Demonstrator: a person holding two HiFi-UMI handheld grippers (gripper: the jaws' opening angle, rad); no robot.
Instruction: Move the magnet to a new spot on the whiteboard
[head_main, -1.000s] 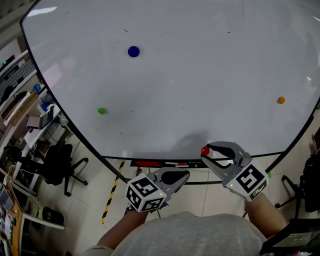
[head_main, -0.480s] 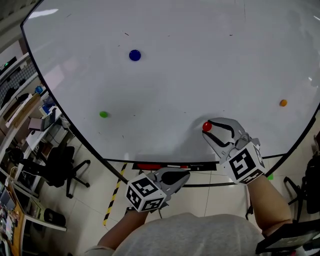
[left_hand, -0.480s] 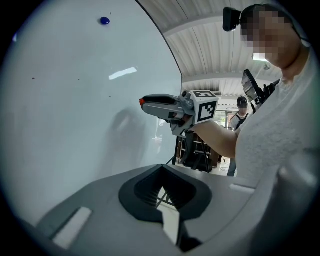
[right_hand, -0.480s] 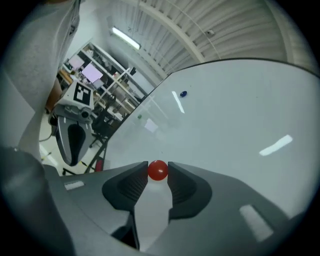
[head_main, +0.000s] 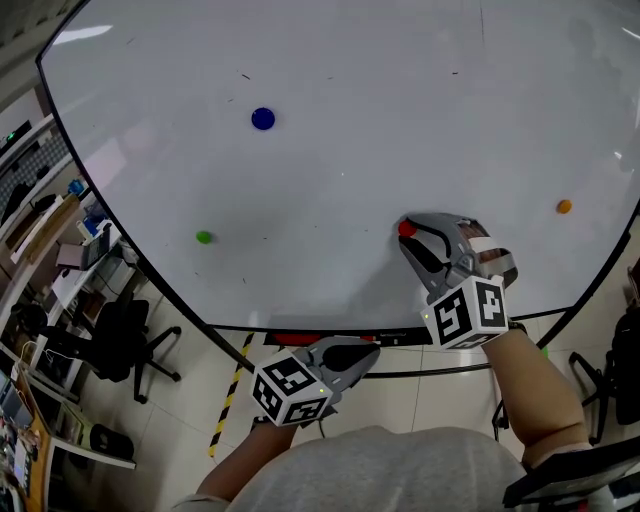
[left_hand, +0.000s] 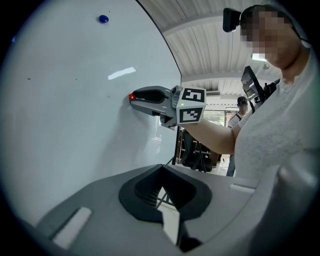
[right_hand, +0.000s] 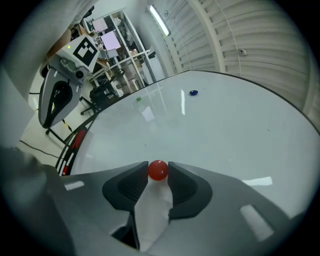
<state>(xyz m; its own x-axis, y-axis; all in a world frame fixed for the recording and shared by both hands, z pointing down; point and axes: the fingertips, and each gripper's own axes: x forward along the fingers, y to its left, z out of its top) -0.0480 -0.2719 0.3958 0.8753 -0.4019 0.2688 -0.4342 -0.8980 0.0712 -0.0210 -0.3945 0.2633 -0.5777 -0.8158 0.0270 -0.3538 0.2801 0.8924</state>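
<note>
A small round red magnet (right_hand: 158, 170) sits clamped between the tips of my right gripper (head_main: 408, 232), which is shut on it. In the head view the red magnet (head_main: 406, 229) is at the whiteboard (head_main: 400, 120), lower right of its middle; whether it touches the surface I cannot tell. The left gripper view shows the same red magnet (left_hand: 132, 96) at the board. My left gripper (head_main: 350, 352) hangs below the board's bottom edge with its jaws closed and nothing between them.
Other magnets stick to the board: a blue magnet (head_main: 263, 119) upper left, a green magnet (head_main: 204, 237) at the left, an orange magnet (head_main: 564, 206) at the right. A red marker (head_main: 298, 339) lies in the tray under the board. Office chairs (head_main: 115, 330) and desks stand at left.
My right gripper has risen with the red magnet from the board's bottom edge up onto the board face. The left gripper has stayed where it was.
</note>
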